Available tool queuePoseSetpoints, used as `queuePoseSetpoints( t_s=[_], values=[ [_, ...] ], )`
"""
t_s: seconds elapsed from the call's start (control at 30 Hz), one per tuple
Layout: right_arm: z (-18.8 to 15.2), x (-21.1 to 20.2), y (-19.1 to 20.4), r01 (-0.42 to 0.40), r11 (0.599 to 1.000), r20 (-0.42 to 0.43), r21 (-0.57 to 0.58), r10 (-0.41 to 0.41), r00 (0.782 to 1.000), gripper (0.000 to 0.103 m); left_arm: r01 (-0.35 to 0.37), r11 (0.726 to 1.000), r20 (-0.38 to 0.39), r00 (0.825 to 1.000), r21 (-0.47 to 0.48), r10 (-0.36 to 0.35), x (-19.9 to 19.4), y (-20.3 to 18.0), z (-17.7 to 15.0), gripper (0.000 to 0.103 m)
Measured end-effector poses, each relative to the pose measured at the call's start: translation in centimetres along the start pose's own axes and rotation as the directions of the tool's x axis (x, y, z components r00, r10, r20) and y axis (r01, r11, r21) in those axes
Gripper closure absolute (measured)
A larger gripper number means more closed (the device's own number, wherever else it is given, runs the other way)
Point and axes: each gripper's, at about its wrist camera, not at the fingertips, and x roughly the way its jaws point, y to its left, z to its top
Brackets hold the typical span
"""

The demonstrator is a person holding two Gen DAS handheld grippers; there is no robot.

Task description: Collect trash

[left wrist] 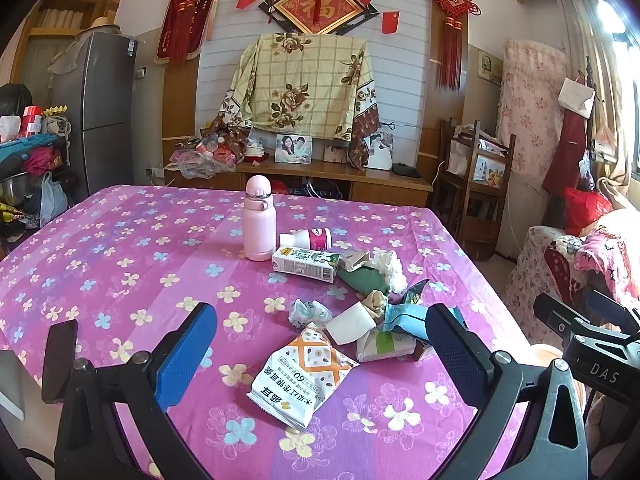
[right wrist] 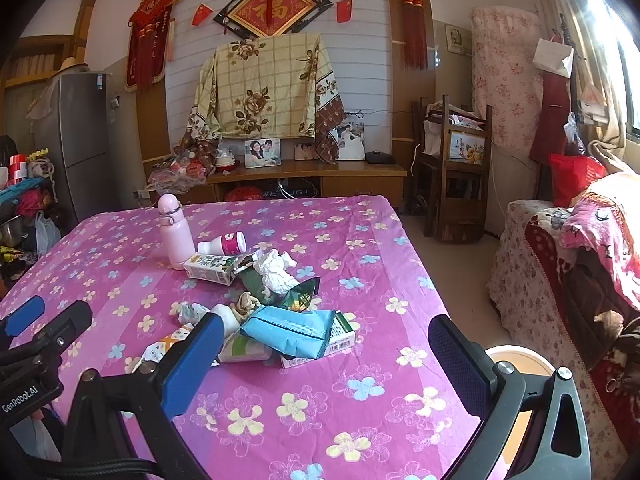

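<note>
Bench point(left wrist: 100, 248): pink floral cloth, fills most of both views. Trash pile sits right of centre, running from the mid bench toward the near edge.

Bin? Pale round rim point(right wrist: 520, 360) just off the near right bench edge, partly hidden by the right fingers. Likely the drop point, can't confirm.

Pink flask point(left wrist: 259, 220): upright, far side of the pile. Prob. not trash.

Trash, big to small:
- Blue flattened carton point(right wrist: 292, 330), on top of a small barcoded box point(right wrist: 340, 338). Long axis runs left-right across the right wrist view.
- Snack bag point(left wrist: 304, 376), white/orange, flat, nearest the bench edge. Long axis roughly along the left gripper's look direction, slightly slanted.
- Milk carton point(left wrist: 306, 266) on its side, touching the flask base.
- White/magenta bottle point(left wrist: 308, 239) lying down behind the carton.
- Crumpled tissue point(right wrist: 276, 272), green wrapper point(right wrist: 300, 298), small wads near it.

Left gripper point(left wrist: 320, 348): fingers spread wide, nothing held, hovering above the bench. Snack bag lies between the finger lines, straight ahead and below.

Right gripper point(right wrist: 328, 354): fingers spread wide, empty. Blue carton just ahead, offset toward its left finger.

Judgement: no item collected yet. Left is nearer the snack bag, right nearer the blue carton. The bag is flat, so pinch a raised edge.
</note>
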Motion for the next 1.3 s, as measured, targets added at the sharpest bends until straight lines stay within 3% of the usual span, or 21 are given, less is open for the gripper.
queuePoseSetpoints(
  t_s=[0.83, 1.3],
  values=[
    [-0.7, 0.7, -0.2, 0.0, 1.0, -0.017, 0.001, 0.0, 1.0, 0.0, -0.008, 1.0, -0.025, 1.0, -0.009, 0.008, 0.8, 0.4, -0.4, 0.0],
    [-1.2, 2.6, -0.1, -0.003, 1.0, -0.069, -0.015, 0.002, 0.998, 0.0, -0.029, 0.999, -0.072, 0.997, -0.02, 0.027, 2.4, 1.5, -0.8, 0.0]
  ],
)
